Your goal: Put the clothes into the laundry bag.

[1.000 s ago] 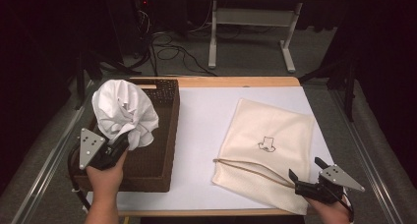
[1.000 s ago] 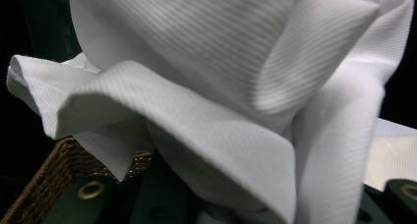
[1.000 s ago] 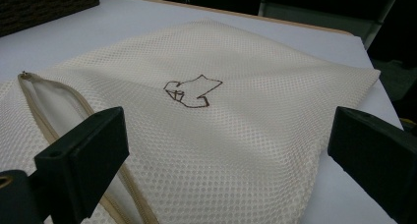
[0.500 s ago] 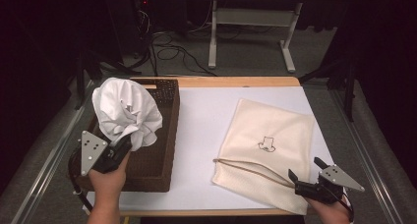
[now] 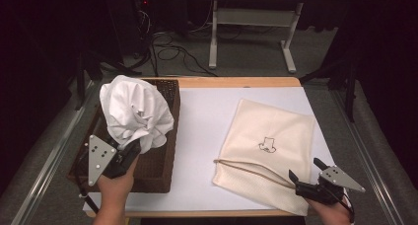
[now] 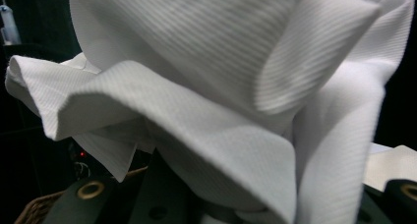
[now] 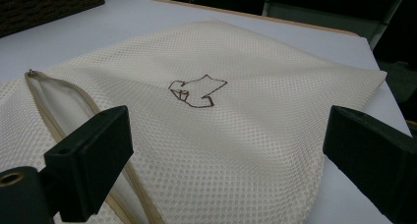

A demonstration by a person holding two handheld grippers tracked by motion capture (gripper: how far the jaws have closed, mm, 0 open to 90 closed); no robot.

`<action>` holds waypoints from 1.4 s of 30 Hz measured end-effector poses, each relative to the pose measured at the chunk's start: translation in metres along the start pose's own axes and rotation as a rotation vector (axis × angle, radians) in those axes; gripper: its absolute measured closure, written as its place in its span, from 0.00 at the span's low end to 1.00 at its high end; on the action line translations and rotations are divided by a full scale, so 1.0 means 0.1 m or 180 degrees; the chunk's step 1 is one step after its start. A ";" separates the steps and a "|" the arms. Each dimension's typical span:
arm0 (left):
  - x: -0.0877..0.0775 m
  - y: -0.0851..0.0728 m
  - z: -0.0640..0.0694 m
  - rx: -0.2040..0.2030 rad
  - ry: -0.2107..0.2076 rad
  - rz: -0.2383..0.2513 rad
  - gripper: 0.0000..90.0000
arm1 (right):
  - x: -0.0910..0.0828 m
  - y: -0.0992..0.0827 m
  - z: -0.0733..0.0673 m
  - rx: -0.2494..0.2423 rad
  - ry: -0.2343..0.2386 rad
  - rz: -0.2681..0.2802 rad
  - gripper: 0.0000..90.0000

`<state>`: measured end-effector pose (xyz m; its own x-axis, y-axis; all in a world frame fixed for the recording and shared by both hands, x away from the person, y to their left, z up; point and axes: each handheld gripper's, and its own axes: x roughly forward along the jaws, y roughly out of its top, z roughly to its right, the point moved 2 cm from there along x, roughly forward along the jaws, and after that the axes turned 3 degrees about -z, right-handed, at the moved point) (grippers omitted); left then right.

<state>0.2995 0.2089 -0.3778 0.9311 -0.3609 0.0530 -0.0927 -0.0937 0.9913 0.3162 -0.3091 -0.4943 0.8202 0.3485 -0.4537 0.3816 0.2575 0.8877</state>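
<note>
Left gripper clamped on a bunched white ribbed cloth, held up above the dark woven wicker basket at the left end of the table; the cloth balloons over the jaws in thick folds and hangs clear of the basket rim on the near side. In the left gripper view the cloth shows a fine corded weave, soft, with rolled edges and one loose flap drooping low. Right gripper sits at the near right corner, jaws wide apart, nothing between them, poised just at the near edge of the cream mesh laundry bag. The bag lies flat on the white table sheet, well apart from the basket. Its netting is a small open honeycomb, with a brown outline drawing at the middle and a zip mouth gaping a little on the near left side. Judgement: the cloth looks bound for the bag. To do it well, carry the cloth high enough that the drooping flap clears the basket wall, and have the right gripper pinch the upper lip of the zip mouth and lift it before the cloth arrives; mesh this limp will likely collapse shut otherwise.
</note>
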 end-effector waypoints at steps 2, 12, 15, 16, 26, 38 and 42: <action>0.00 0.02 0.05 0.0020 -0.0037 0.0018 0.78 | 0.00 0.00 0.00 0.0000 0.0001 0.0000 0.06; -0.01 0.20 0.43 0.0032 -0.0411 0.0182 0.78 | 0.00 0.00 -0.01 -0.0019 0.0049 -0.0012 0.08; -0.02 0.24 0.55 -0.0019 -0.0555 0.0233 0.78 | 0.00 0.00 -0.01 -0.0017 0.0055 -0.0015 0.09; -0.02 0.25 0.60 -0.0017 -0.0597 0.0249 0.78 | 0.00 0.00 -0.01 -0.0019 0.0063 -0.0015 0.09; 0.01 0.27 0.99 -0.0188 -0.1081 0.0340 0.78 | 0.02 0.01 -0.05 -0.0027 0.0133 -0.0040 0.17; 0.16 0.06 1.40 -0.0276 -0.1506 0.0159 0.78 | 0.05 0.01 -0.10 -0.0072 0.0163 -0.0060 0.18; 0.21 -0.04 1.55 -0.0189 -0.1629 0.0047 0.78 | 0.04 0.01 -0.11 -0.0065 0.0181 -0.0053 0.18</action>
<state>0.2643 0.0578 -0.3991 0.6365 -0.7711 0.0159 -0.0706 -0.0377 0.9968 0.3156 -0.2973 -0.4959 0.7880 0.3946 -0.4726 0.3857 0.2819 0.8785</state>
